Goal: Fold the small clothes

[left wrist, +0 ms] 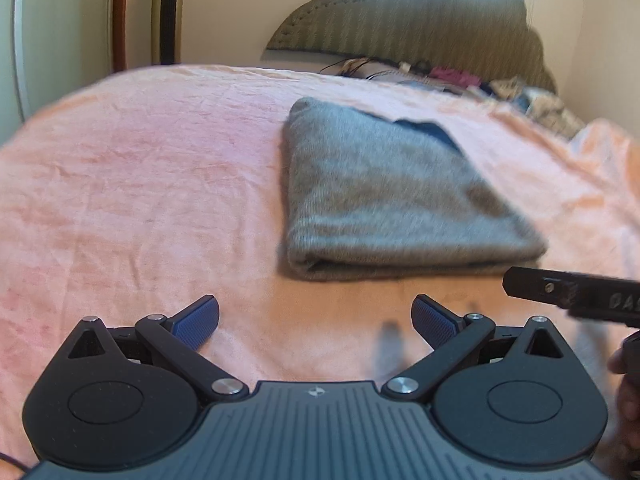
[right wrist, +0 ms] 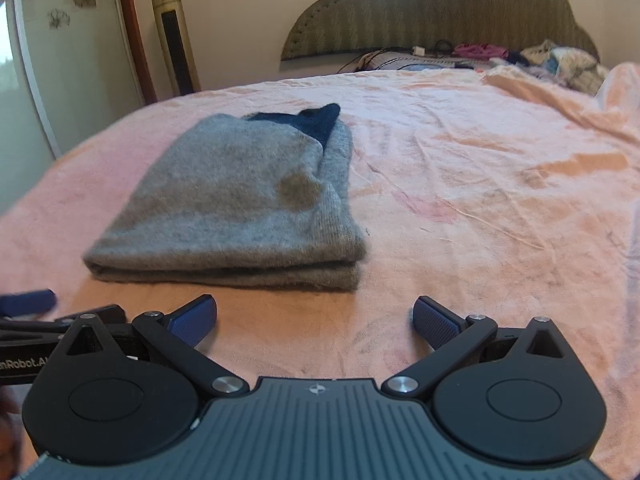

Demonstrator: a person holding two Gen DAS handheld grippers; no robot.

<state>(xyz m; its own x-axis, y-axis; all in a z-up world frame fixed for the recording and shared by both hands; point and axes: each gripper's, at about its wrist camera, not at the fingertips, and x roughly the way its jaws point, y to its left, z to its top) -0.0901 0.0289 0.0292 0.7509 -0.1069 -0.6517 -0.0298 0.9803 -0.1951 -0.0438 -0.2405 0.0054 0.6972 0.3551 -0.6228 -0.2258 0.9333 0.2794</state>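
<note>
At the far left of the room a tall gold-and-black tower fan (right wrist: pixel 175 36) stands against the wall beside a wooden door frame (right wrist: pixel 132 28). The left gripper (left wrist: pixel 315 322) hovers low over the pink bedspread (left wrist: pixel 140 184), its jaws spread wide and holding nothing. Just ahead of it and slightly to its right lies the grey knit garment (left wrist: pixel 384 196), folded into a thick rectangle with a dark blue part showing at its far end. The right gripper (right wrist: pixel 315 320) hangs to the right of the garment's near edge, jaws likewise wide apart and empty. Beyond, a padded green headboard (right wrist: pixel 440 8) rises, with a jumble of clothes (right wrist: pixel 560 60) piled at the bed's far right corner.
</note>
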